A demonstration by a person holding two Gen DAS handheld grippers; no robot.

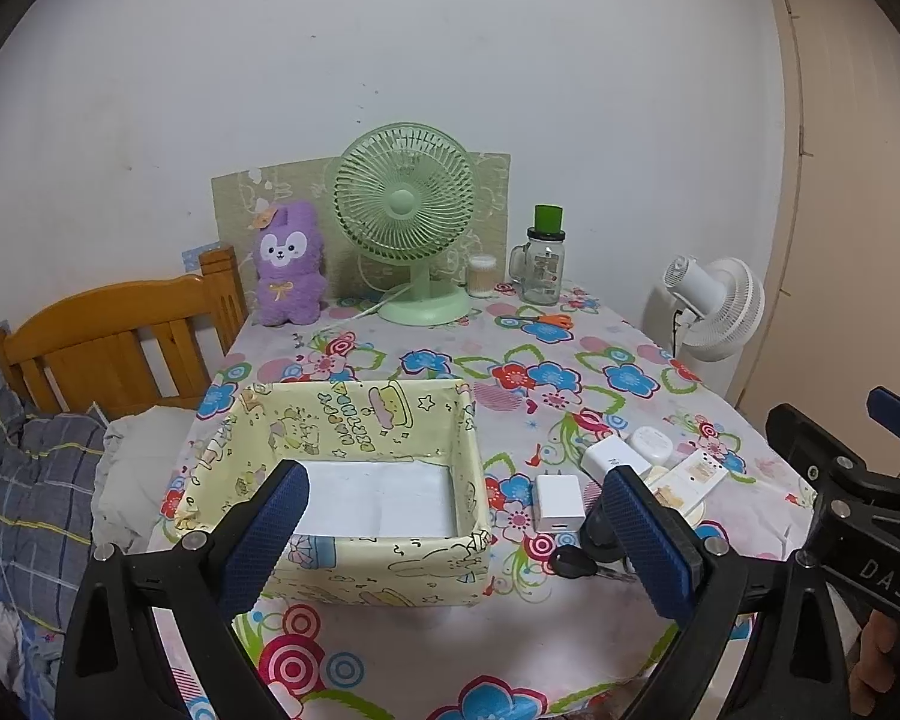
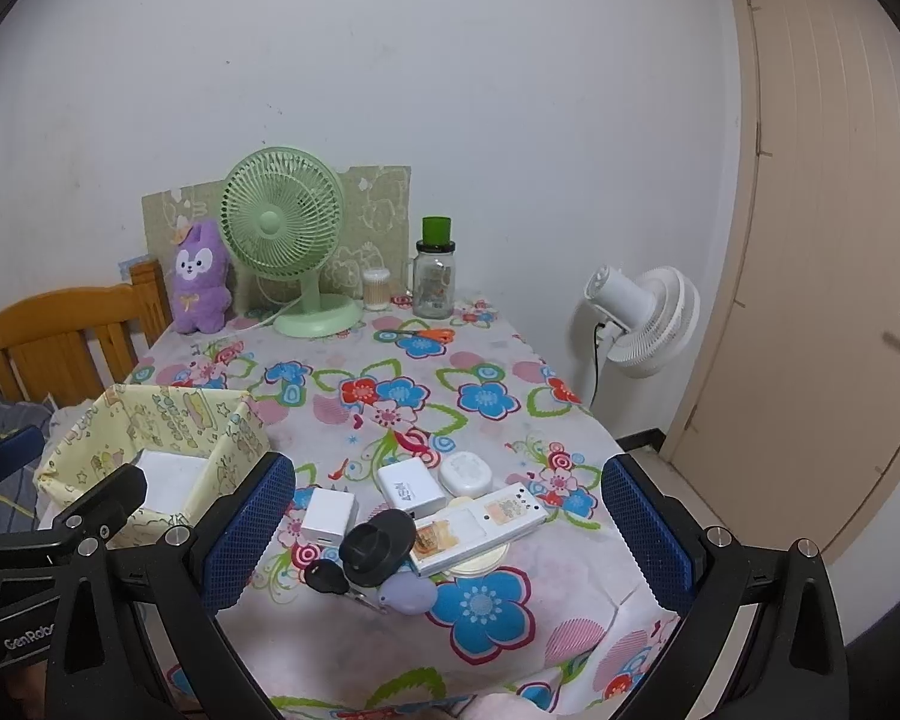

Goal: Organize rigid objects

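Note:
A yellow cartoon-print fabric box (image 1: pixel 354 420) (image 2: pixel 150 414) with a white floor sits on the flowered table. To its right lies a cluster of small items: a white charger cube (image 2: pixel 328 516) (image 1: pixel 559 503), a second white adapter (image 2: pixel 410 485) (image 1: pixel 615 461), a round white case (image 2: pixel 465 473) (image 1: pixel 651 444), a white remote (image 2: pixel 480 531), a black round knob (image 2: pixel 378 546), a black key (image 2: pixel 327 577) (image 1: pixel 573 561) and a lilac fob (image 2: pixel 407 594). My left gripper (image 1: pixel 456 534) hangs open in front of the box. My right gripper (image 2: pixel 447 531) is open over the cluster, nothing held.
At the table's back stand a green desk fan (image 1: pixel 405 222), a purple plush (image 1: pixel 288 267), a glass jar with green cap (image 1: pixel 543 267), a cotton-swab tub (image 1: pixel 482 276) and orange scissors (image 1: pixel 540 319). A wooden bed frame (image 1: pixel 114 342) lies left; a white floor fan (image 2: pixel 642 318) and door (image 2: pixel 828 240) right.

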